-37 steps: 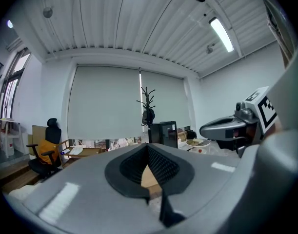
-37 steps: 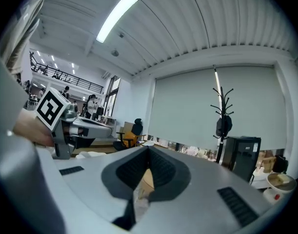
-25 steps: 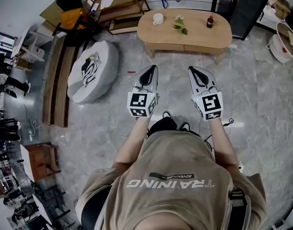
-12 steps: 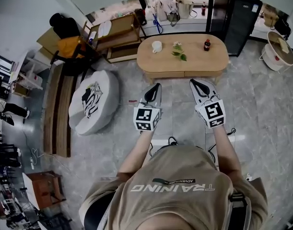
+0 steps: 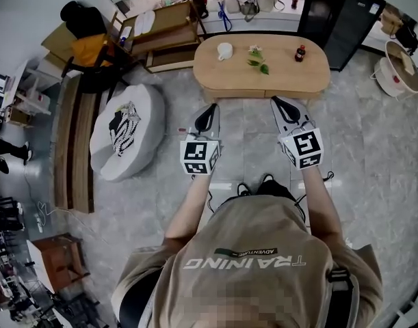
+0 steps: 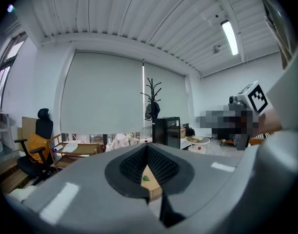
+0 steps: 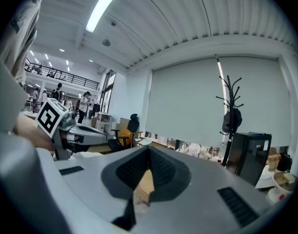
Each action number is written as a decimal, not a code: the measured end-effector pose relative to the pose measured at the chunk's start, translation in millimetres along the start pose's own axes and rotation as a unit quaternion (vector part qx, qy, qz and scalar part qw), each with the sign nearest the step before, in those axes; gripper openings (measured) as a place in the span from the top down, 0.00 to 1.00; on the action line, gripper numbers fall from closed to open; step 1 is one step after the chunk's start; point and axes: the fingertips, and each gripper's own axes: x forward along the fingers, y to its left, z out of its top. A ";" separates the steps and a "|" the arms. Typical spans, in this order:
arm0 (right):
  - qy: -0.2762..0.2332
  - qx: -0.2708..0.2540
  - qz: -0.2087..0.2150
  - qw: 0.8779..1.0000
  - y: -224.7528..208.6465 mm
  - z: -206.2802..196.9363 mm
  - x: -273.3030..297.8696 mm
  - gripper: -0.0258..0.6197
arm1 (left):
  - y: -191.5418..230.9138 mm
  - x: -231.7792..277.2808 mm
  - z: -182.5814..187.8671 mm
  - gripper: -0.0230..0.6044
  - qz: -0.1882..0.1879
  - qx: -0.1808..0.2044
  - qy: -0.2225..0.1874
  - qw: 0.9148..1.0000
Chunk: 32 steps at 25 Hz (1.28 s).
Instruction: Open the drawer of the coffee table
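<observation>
A: Left tongs [image 5: 209, 109] and right tongs [image 5: 278, 102] are both pressed together, empty. The drawer [image 5: 284, 94] is just ahead, under the worktop's [image 5: 277, 74] near edge.
B: Risk?
A: Closed, they'd likely just bump its front, and a jolt could topple the bottle [image 5: 301, 52] or cup [image 5: 224, 50]. A pouf [image 5: 126, 130] sits left of them, and nothing blocks the way.

Head view looks steeply down; both gripper views face level toward the shared coffee table [image 5: 284, 77], seemingly not close.

left gripper [image 5: 210, 107] and right gripper [image 5: 278, 102] moved forward, coffee table [image 5: 263, 79] now just ahead
</observation>
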 end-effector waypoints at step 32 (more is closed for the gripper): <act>0.048 0.041 0.037 0.997 -103.9 -85.1 63.0 0.95 | -21.8 117.3 -8.1 0.95 0.015 0.006 0.038 0.999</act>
